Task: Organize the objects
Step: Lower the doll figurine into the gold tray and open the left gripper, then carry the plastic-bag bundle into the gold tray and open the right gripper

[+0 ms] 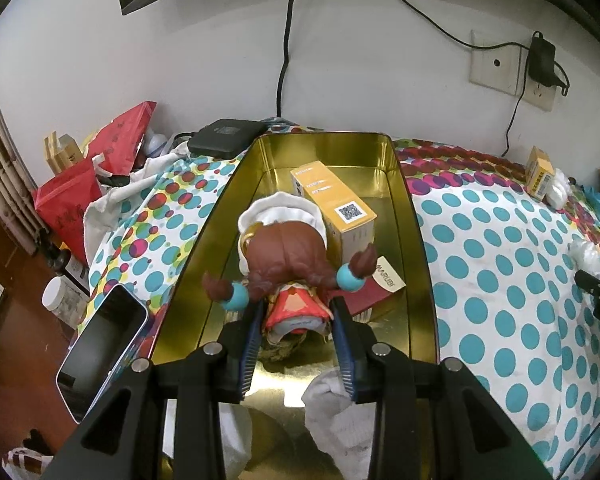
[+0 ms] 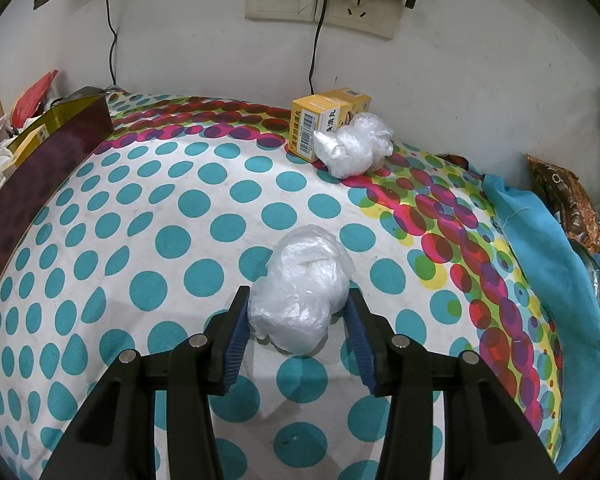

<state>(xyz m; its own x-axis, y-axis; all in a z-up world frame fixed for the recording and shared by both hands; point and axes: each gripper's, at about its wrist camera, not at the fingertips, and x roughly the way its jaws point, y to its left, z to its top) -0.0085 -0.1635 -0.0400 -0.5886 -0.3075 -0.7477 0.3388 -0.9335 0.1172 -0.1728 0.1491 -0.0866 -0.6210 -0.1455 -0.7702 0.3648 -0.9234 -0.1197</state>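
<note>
Over a gold tin point(image 1: 400, 184), at left, the left gripper point(image 1: 296, 320) clamps a brown-haired doll point(image 1: 288, 256) by its red skirt, beside an orange box point(image 1: 332, 196). Rightward, on the dotted cloth point(image 2: 180, 240), the right gripper point(image 2: 296, 320) brackets a crumpled plastic bag point(image 2: 300, 288), jaws opening, pads barely touching it.

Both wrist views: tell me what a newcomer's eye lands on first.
In the left view, the brown-haired doll gripped by the left gripper over the gold tin. In the right view, the crumpled plastic bag between the right gripper fingers on the polka-dot cloth.
</note>
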